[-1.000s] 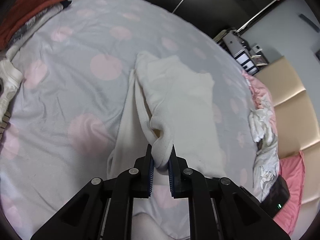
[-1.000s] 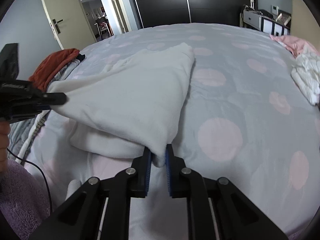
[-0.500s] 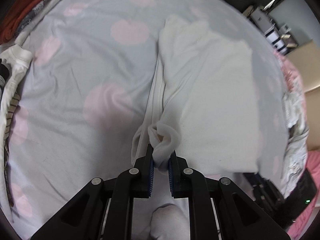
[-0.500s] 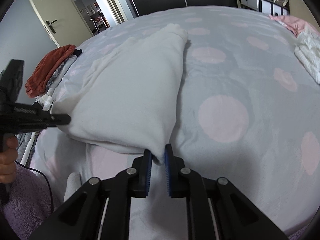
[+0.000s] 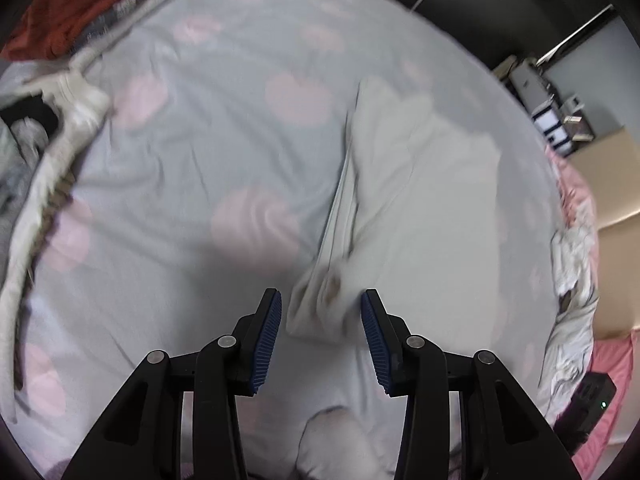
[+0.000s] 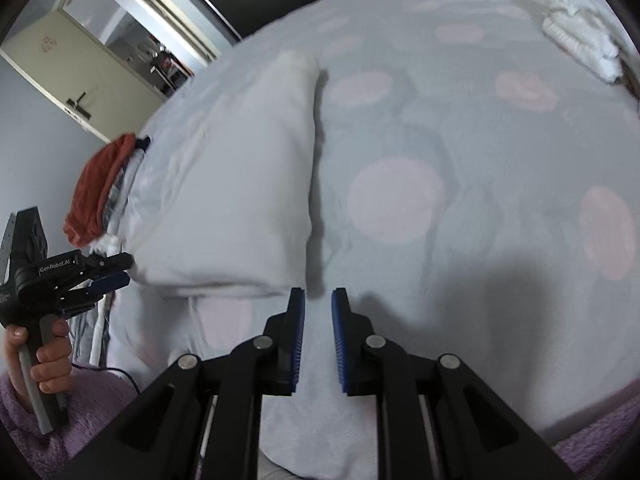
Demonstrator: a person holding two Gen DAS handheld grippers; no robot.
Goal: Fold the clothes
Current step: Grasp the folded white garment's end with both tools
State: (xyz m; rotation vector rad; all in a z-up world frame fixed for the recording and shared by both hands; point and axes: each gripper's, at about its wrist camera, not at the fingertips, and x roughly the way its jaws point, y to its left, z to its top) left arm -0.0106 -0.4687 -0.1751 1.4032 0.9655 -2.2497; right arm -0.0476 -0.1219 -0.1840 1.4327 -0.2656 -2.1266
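A white fleecy garment lies folded in half on the grey bedsheet with pink dots. My left gripper is open, and the garment's near rumpled corner lies loose between its fingers. In the right wrist view the same garment lies flat with its fold edge running away from me. My right gripper is open just past the garment's near right corner, with only sheet in its gap. The left gripper shows at the garment's left corner, held by a hand.
A pile of clothes topped by a rust-red piece sits at the bed's left edge. More pale clothes lie beside it. Crumpled white laundry and a pink pillow lie on the far right. A door stands beyond.
Both grippers have opened and let go of the garment's corners. The upper layer has dropped flat onto the lower one, and both grippers have pulled back slightly.
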